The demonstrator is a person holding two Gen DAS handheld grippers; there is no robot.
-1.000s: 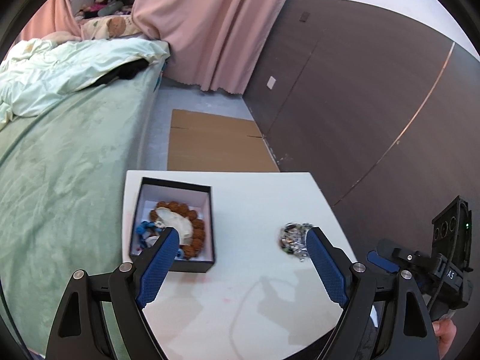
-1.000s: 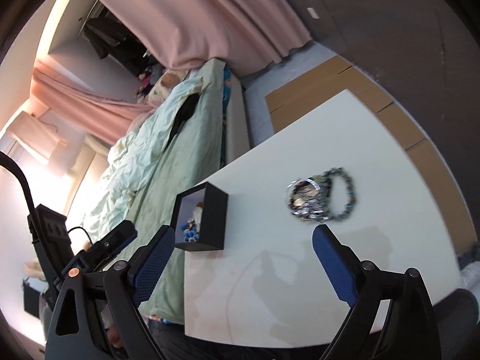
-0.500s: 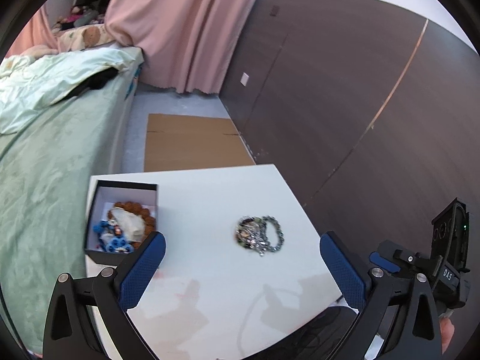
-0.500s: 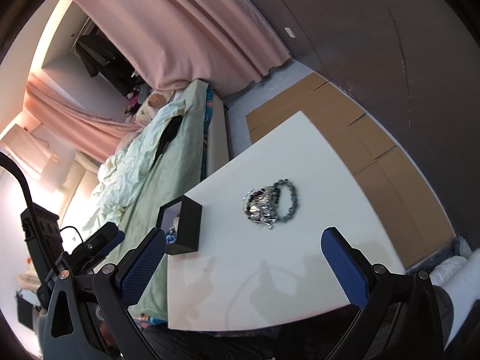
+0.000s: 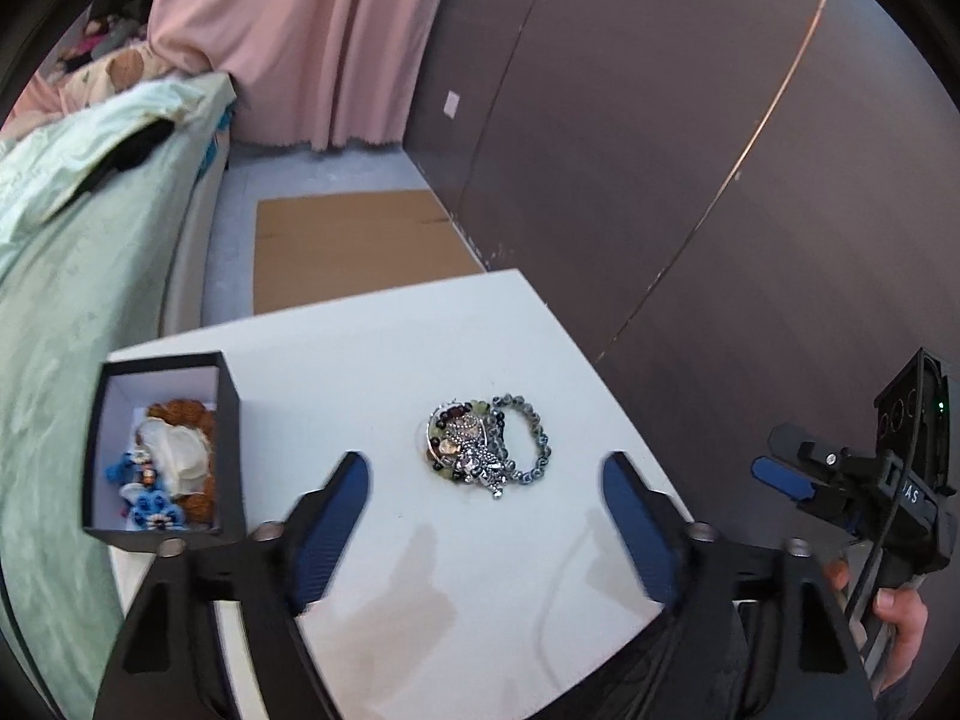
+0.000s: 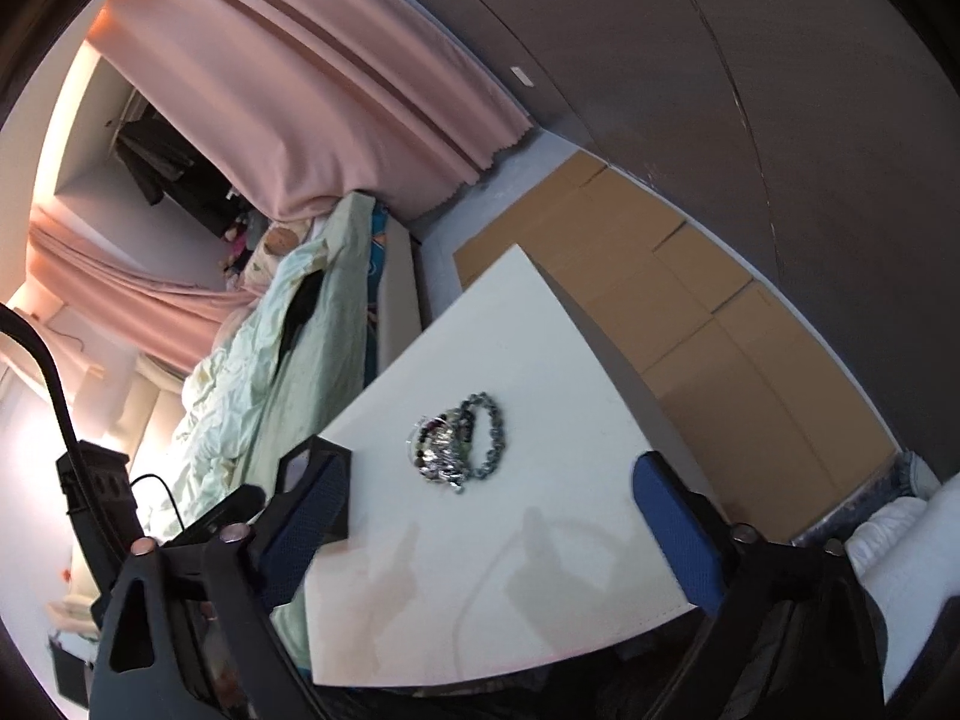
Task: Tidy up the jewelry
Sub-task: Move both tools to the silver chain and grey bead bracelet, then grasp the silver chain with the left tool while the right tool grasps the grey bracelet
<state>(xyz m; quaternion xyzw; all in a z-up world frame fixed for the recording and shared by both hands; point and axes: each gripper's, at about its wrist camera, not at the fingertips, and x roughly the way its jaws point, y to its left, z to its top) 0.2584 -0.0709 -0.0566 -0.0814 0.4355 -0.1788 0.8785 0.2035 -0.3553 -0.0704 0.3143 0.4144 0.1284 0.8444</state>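
Nearest to me, my left gripper point(image 5: 483, 477) hangs above the near part of the white table point(image 5: 372, 354) with its blue-padded fingers point(image 5: 333, 510) spread wide and nothing between them. My right gripper point(image 6: 489, 501) is likewise released and empty, also over the near edge, and its body shows at the right of the left view.

Just beyond both sets of fingers lies the jewelry pile point(image 5: 483, 447): a tangle of silvery chain and dark and green beads with a grey beaded bracelet point(image 5: 528, 438) looped against its right side, flat on the table near its middle.

To the left, at the table's left edge, stands the black box point(image 5: 165, 450), open, with a brown bead bracelet, something white and a blue trinket already inside.

Farther off are flattened cardboard on the floor, the green-covered bed on the left and the pink curtain.

I judge I am between placements, lining up for the next pick. The next move calls for lowering one gripper onto the pile, closing on a single piece without dragging the rest, then carrying it left to the box.
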